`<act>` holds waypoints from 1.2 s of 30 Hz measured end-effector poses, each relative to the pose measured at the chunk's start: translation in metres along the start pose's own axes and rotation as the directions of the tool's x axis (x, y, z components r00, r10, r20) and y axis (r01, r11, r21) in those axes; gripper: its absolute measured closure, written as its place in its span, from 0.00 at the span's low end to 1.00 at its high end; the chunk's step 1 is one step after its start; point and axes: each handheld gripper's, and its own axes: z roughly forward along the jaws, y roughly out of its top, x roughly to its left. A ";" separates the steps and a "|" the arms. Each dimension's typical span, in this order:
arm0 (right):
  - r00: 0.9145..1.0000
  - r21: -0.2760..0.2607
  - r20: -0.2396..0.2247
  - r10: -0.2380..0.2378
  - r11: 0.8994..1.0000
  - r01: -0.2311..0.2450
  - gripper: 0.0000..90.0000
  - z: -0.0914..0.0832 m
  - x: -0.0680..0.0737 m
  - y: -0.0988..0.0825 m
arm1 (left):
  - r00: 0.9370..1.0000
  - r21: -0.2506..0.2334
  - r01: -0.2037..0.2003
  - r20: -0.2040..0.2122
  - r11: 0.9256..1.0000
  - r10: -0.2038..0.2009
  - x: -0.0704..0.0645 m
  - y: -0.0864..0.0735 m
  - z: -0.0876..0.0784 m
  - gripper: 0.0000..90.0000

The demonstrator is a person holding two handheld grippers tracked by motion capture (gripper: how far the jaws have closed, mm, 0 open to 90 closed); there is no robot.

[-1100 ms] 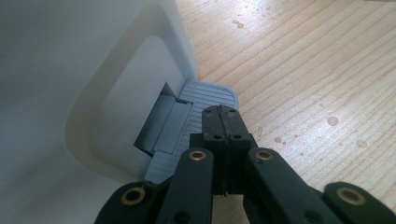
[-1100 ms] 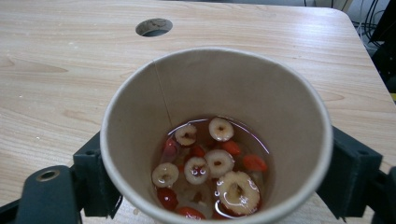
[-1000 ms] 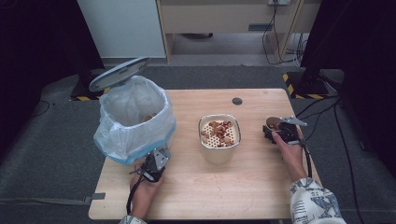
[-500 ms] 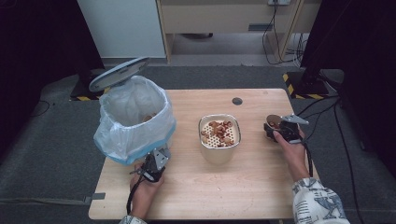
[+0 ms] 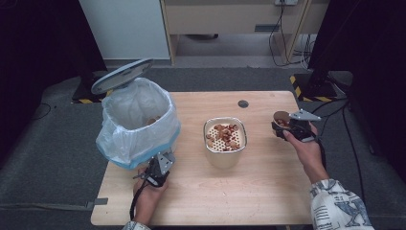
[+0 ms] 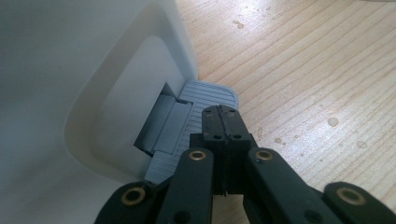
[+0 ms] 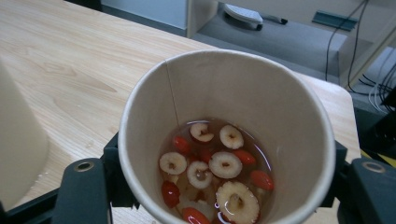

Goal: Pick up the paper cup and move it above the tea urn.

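So on the left, the left tongs (image 5: 155, 171) are fully closed with nothing in them, tips pressing the pedal (image 6: 196, 112) of the white bin (image 5: 136, 122), whose lid (image 5: 122, 75) stands open just above them. Between the two tongs sits the strainer tub (image 5: 225, 140) of solids. Over on the right, the right tongs (image 5: 283, 125) have just been closing and now clamp the paper cup (image 7: 224, 135), with tea, jujube slices and berries inside. Compared with a second ago the cup looks lifted slightly off the counter (image 5: 249, 191). I'd guess it's the pick-up step; next it needs carrying level to the strainer and tipping slowly.
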 end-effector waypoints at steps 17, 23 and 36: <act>0.990 -0.033 -0.069 -0.125 0.992 0.123 0.35 -0.015 0.009 0.053 | 1.000 0.000 0.000 0.000 1.000 0.000 0.000 0.000 0.000 1.00; 0.987 -0.048 -0.075 -0.142 0.989 0.138 0.35 -0.018 0.010 0.068 | 1.000 -0.001 -0.001 0.000 1.000 0.001 0.000 0.000 0.000 1.00; 0.978 -0.066 -0.104 -0.179 0.983 0.172 0.35 -0.023 0.009 0.088 | 1.000 0.000 -0.002 -0.001 1.000 0.002 0.000 0.000 0.000 0.99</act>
